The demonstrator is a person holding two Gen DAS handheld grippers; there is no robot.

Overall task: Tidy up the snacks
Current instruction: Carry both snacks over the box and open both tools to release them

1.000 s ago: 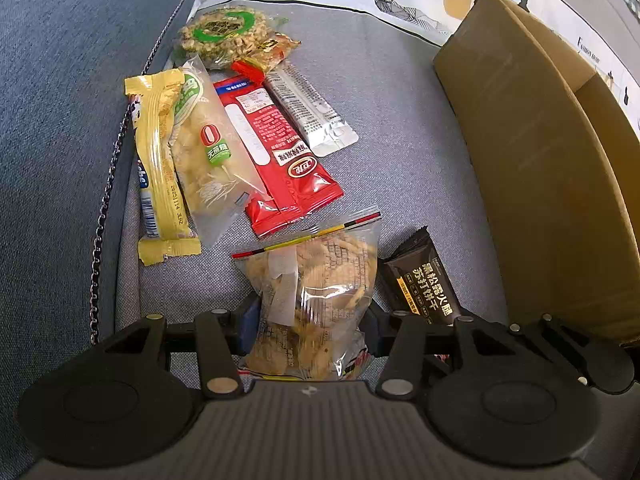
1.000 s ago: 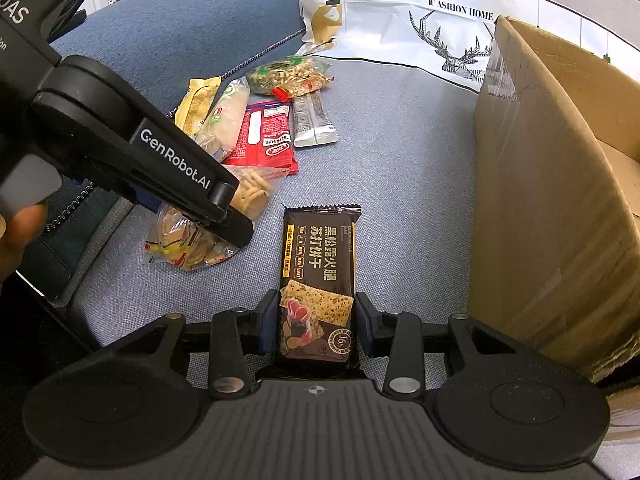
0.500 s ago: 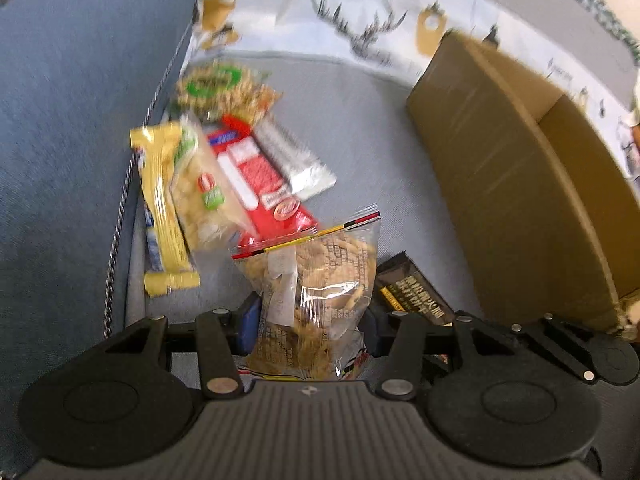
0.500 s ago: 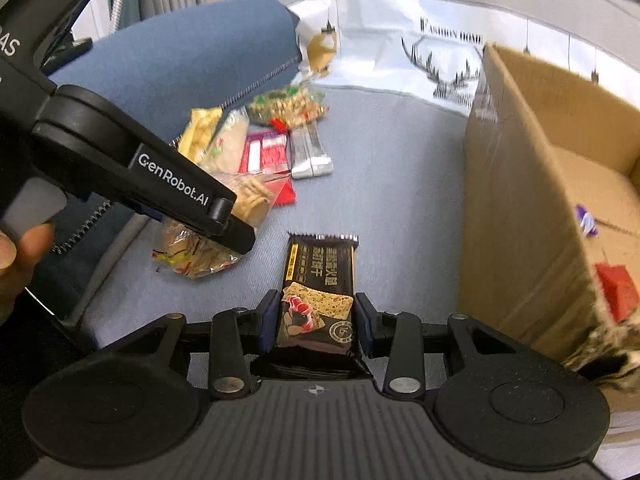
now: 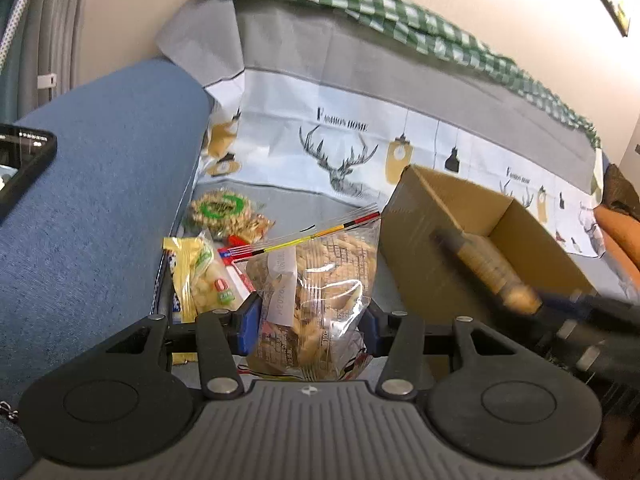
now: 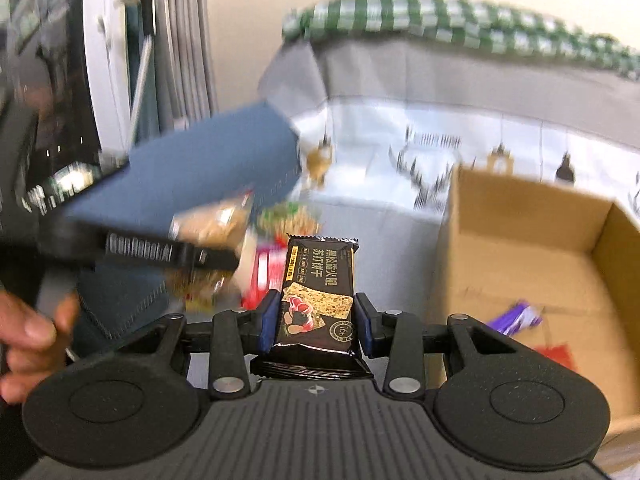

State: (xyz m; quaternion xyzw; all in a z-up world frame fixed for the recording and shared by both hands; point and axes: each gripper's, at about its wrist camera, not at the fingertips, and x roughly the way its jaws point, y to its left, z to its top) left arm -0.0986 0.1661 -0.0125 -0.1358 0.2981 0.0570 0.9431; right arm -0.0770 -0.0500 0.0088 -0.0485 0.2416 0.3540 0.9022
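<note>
My left gripper (image 5: 308,320) is shut on a clear zip bag of biscuits (image 5: 320,288) and holds it up above the sofa seat. My right gripper (image 6: 316,324) is shut on a black soda cracker packet (image 6: 318,288), lifted beside the open cardboard box (image 6: 520,248). In the left wrist view the box (image 5: 472,236) stands to the right, and the right gripper with its packet (image 5: 488,268) shows blurred in front of it. In the right wrist view the left gripper (image 6: 172,254) with its bag (image 6: 216,224) is at the left, blurred.
More snacks lie on the grey seat: a nut bag with a green ring (image 5: 224,216), a yellow packet (image 5: 184,280), a red packet (image 6: 264,276). A blue armrest (image 5: 80,200) with a phone (image 5: 20,164) is at the left. The box holds purple (image 6: 516,316) and red (image 6: 556,356) wrappers.
Both grippers have risen from the seat with their snacks, and the views have tilted up toward the sofa back. The right gripper has moved nearer the box opening.
</note>
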